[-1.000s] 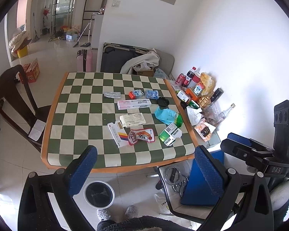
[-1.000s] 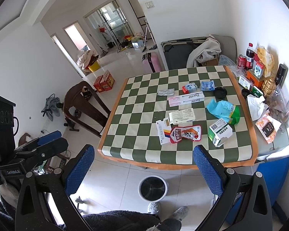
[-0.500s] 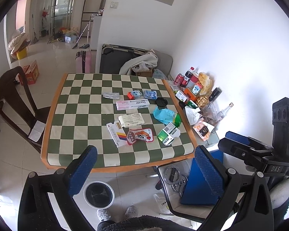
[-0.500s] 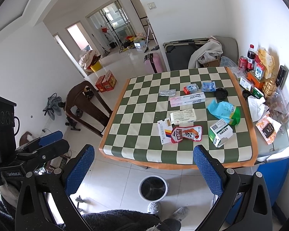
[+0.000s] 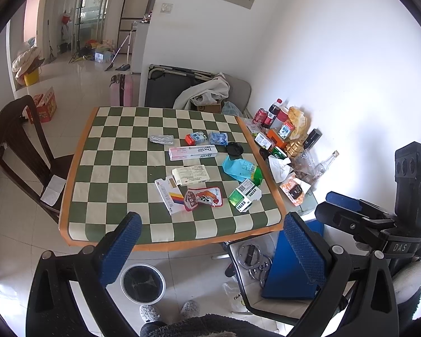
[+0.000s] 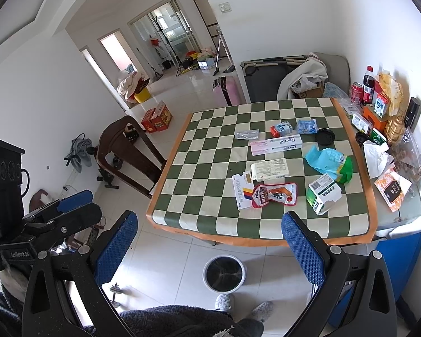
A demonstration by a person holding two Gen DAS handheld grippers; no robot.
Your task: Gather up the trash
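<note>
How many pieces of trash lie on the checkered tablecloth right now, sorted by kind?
Boxes and cartons: 5: Doctor toothpaste box, white medicine box, flattened striped box, green-and-white carton, small red-and-blue carton.
Wrappers and bags: 4: red snack packet, teal-and-green bag, blue wrapper, clear wrapper.
Lids: 1: black lid.
Total: 10.
</note>
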